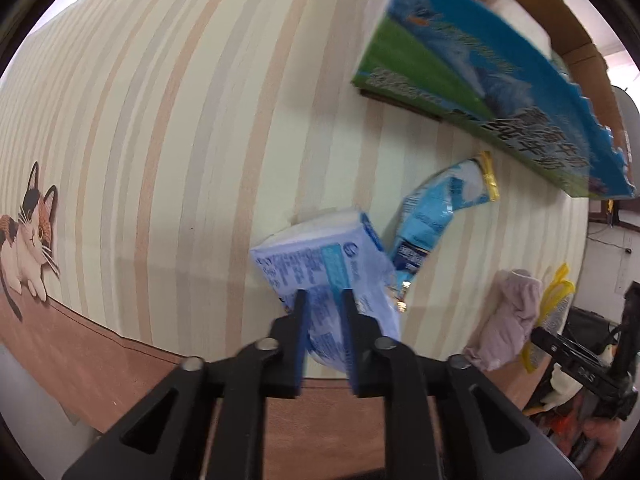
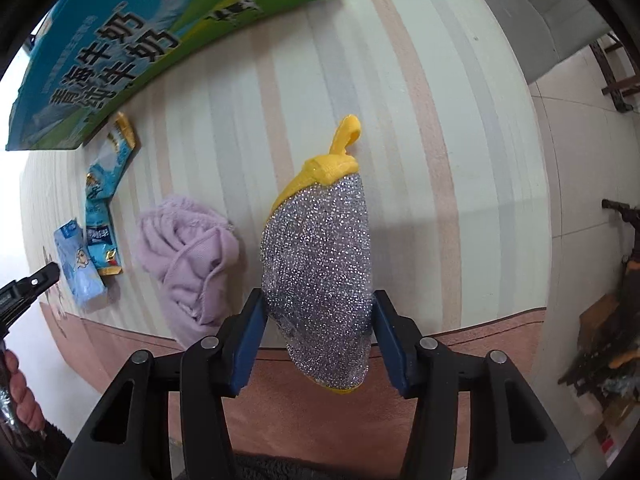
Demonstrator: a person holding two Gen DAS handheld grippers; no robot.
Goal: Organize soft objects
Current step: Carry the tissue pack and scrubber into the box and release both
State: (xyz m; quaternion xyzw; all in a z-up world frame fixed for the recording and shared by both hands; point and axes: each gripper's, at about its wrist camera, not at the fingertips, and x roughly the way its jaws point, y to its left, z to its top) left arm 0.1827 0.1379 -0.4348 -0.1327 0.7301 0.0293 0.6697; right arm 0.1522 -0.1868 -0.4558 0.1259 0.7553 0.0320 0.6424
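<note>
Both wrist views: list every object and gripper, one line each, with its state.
Left gripper: shut on the tissue pack.
Tissue pack: held at its near end.
Right gripper: open, fingers either side of the scrubbing cloth.
Scrubbing cloth: lying on the table, loop pointing away.
Purple towel: crumpled.
Blue snack packet: lying flat, bent.
Milk carton box: open-topped, holding items.

Striped surface (image 2: 400, 100), cream and tan with a cat print at one edge, is carrying: milk carton box (image 2: 120, 40), blue snack sachets (image 2: 106, 184), pale blue tissue pack (image 2: 80, 268), lilac cloth (image 2: 192, 260). A silver scouring pad (image 2: 320, 264) with yellow trim is lying beside the cloth.
</note>
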